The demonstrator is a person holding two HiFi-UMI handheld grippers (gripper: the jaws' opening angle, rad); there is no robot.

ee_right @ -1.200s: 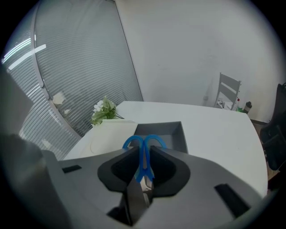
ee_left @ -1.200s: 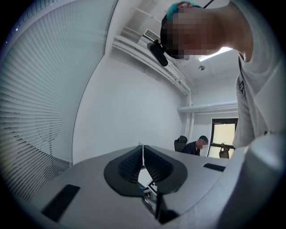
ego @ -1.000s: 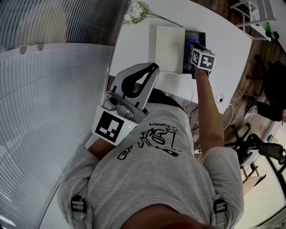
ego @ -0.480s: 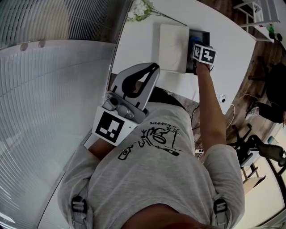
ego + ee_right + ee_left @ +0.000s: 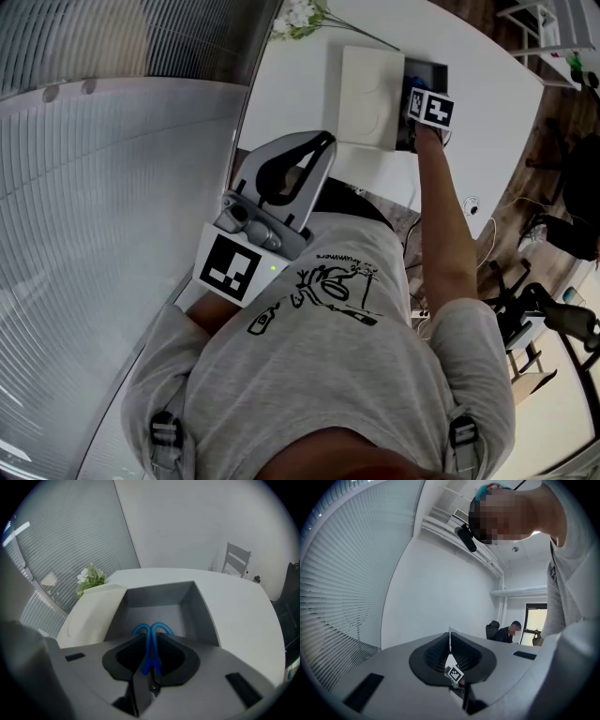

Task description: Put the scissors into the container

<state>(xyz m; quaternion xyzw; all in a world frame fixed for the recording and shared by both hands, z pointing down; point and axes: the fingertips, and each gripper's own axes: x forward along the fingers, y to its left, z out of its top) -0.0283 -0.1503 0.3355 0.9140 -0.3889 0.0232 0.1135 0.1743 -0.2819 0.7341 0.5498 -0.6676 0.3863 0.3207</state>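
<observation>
Blue-handled scissors (image 5: 150, 641) stand between the jaws of my right gripper (image 5: 150, 637), handles pointing away, blades hidden back between the jaws. The pads are shut on them. The gripper tilts steeply down over the open grey container (image 5: 159, 595), with the handle loops above its floor. In the head view the right gripper (image 5: 417, 98) shows mostly as its marker cube at the dark container (image 5: 429, 70). My left gripper (image 5: 322, 142) is held near my chest, its tips touching and nothing between them (image 5: 450, 637).
A cream lid or board (image 5: 367, 84) lies left of the container on the white table (image 5: 487, 103). White flowers (image 5: 90, 578) lie at the table's far left. A chair (image 5: 236, 557) stands behind the table. Window blinds run along the left.
My right gripper with the scissors has sunk a little toward the container. The left gripper has not moved.
</observation>
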